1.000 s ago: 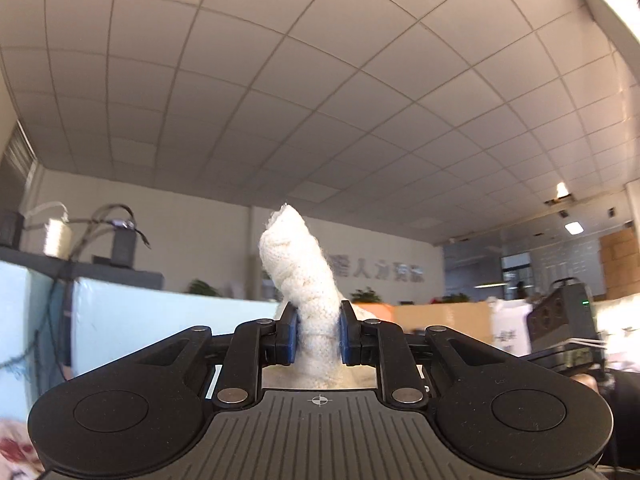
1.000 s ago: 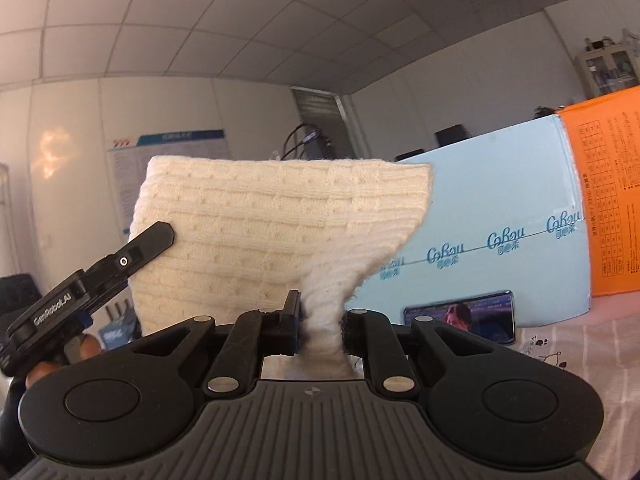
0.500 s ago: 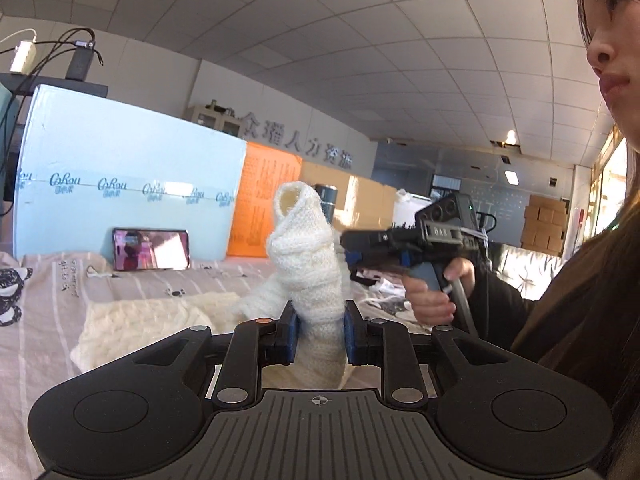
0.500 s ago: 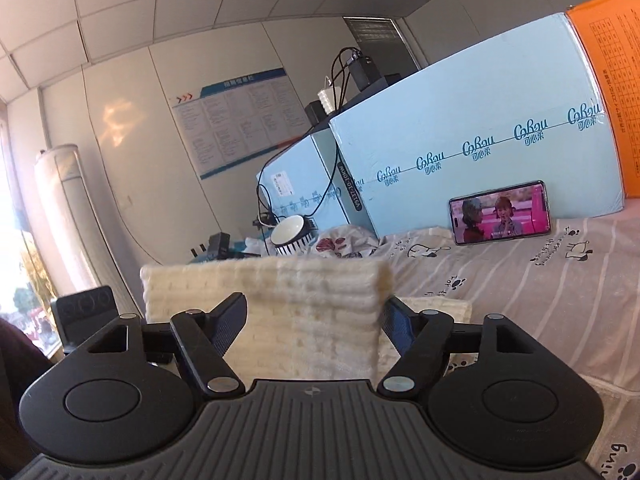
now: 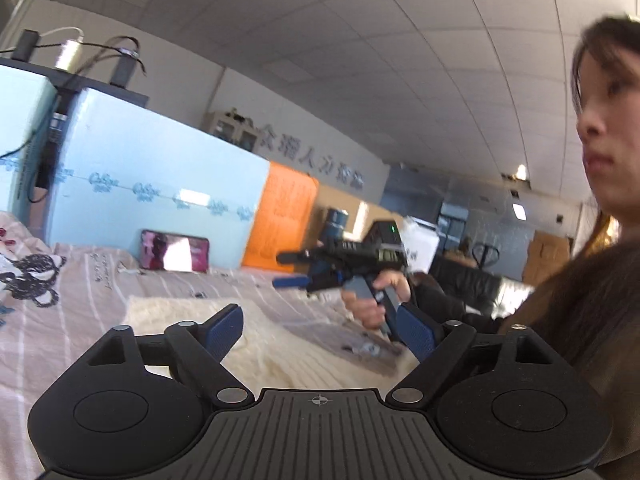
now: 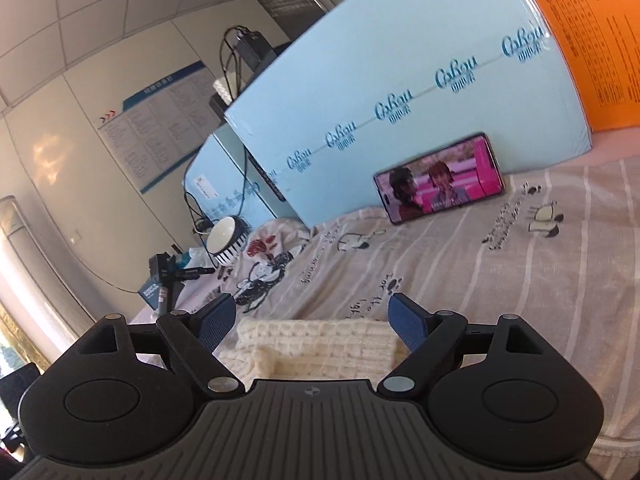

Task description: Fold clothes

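A cream knitted garment lies on the striped bed sheet just ahead of my left gripper, which is open and empty above it. In the right wrist view the same garment lies folded between the spread fingers of my right gripper, which is open and holds nothing. The right gripper also shows in the left wrist view, held in the person's hand to the right above the sheet.
A phone playing video leans on a light blue board at the back, next to an orange board. A white bowl and a small black device sit at the sheet's left. The person is on the right.
Both grippers held the garment up in the air a second ago. The right gripper opened first, then the left. The garment now lies on the sheet.
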Demonstrator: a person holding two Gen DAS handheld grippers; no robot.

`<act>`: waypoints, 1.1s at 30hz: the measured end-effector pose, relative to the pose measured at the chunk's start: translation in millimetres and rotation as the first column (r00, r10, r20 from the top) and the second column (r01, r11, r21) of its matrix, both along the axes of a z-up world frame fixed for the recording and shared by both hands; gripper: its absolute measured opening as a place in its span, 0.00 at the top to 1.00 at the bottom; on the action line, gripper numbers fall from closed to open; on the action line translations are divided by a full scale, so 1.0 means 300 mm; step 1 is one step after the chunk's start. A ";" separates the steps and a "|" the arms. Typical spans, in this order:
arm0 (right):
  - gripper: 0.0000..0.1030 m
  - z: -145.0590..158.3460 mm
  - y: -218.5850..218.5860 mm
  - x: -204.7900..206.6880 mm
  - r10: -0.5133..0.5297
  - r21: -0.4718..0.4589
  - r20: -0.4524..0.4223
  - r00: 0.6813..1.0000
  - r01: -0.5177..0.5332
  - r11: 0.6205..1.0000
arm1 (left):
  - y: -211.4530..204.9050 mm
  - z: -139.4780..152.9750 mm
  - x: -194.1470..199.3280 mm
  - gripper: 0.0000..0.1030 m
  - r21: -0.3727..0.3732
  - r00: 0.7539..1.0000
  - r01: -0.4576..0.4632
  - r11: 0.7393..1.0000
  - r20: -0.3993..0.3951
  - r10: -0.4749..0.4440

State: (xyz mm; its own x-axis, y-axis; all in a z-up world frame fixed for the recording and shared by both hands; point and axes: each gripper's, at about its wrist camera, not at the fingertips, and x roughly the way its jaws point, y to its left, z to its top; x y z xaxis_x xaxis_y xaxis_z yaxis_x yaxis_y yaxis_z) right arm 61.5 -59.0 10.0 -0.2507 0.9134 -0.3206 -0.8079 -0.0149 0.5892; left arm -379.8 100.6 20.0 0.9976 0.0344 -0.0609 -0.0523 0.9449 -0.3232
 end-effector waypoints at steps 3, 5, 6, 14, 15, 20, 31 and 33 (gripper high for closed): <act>0.20 -0.046 0.060 -0.004 -0.018 -0.067 0.005 1.000 0.019 0.998 | 0.083 -0.003 0.077 0.08 -0.060 0.978 -0.183 0.981 -0.114 0.175; 0.20 -0.068 0.090 -0.010 -0.038 -0.109 0.025 0.999 0.040 0.993 | 0.133 -0.021 0.155 0.08 -0.073 0.936 -0.281 0.957 -0.241 0.256; 0.20 -0.078 0.104 -0.013 -0.041 -0.124 0.029 0.999 0.044 0.991 | 0.154 -0.035 0.195 0.08 -0.076 0.913 -0.313 0.947 -0.300 0.277; 0.31 -0.131 0.195 -0.067 -0.037 -0.169 0.081 0.996 0.050 0.984 | 0.160 -0.139 0.379 0.29 -0.004 0.807 -0.347 0.938 -0.512 0.296; 0.35 -0.131 0.199 -0.081 -0.025 -0.170 0.095 0.995 0.041 0.985 | 0.151 -0.135 0.388 0.38 0.012 0.807 -0.341 0.940 -0.509 0.299; 0.68 -0.117 0.185 -0.142 0.000 -0.156 0.198 0.980 0.031 0.987 | 0.077 -0.107 0.394 0.77 0.142 0.797 -0.357 0.923 -0.470 0.380; 0.84 0.096 -0.020 -0.170 -0.154 0.109 0.255 0.955 0.130 0.986 | 0.060 0.013 0.463 0.90 0.204 0.869 -0.332 0.921 -0.315 0.382; 0.84 0.137 -0.075 -0.144 -0.233 0.154 0.253 0.939 0.199 0.968 | 0.066 0.050 0.520 0.90 0.237 0.890 -0.301 0.924 -0.278 0.361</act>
